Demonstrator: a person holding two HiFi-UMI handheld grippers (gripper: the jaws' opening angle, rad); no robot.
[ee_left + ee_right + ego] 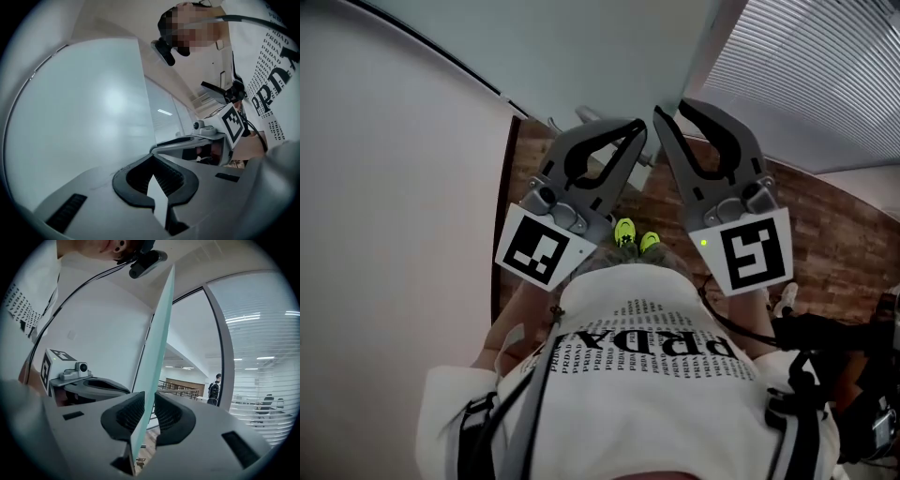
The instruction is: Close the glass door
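**Item:** frosted, pale-green frameless glass door [161, 333].
- **Location:** it stands ajar. Its free edge is well apart from the grey metal frame post [225, 348], and a hallway with railings shows through the gap. It does not lie shut as the task wants.
- **Orientation:** the long axis is upright, running from floor towards ceiling. The thin free edge points at the person, and the broad face is turned to the person's left.

**Right claw** [149, 397]:
- **State:** the jaws are apart, one on each side of the door's free edge. One pad looks to lie against the glass and a slit of background shows at the other, so it straddles the edge rather than clamps it.
- **Likely purpose:** to steer the edge through its swing.

**Left claw** [153, 158]:
- **State:** the tips are together with nothing between them.
- **Position:** it is held just beside the pane's broad face. Whether it touches the glass cannot be told.
- **Likely purpose:** to push flat against the pane.

**Surroundings:**
- Brown wood-plank floor [825, 225] below.
- White slatted blind [825, 75] to the right.
- Plain white wall [394, 187] to the left.
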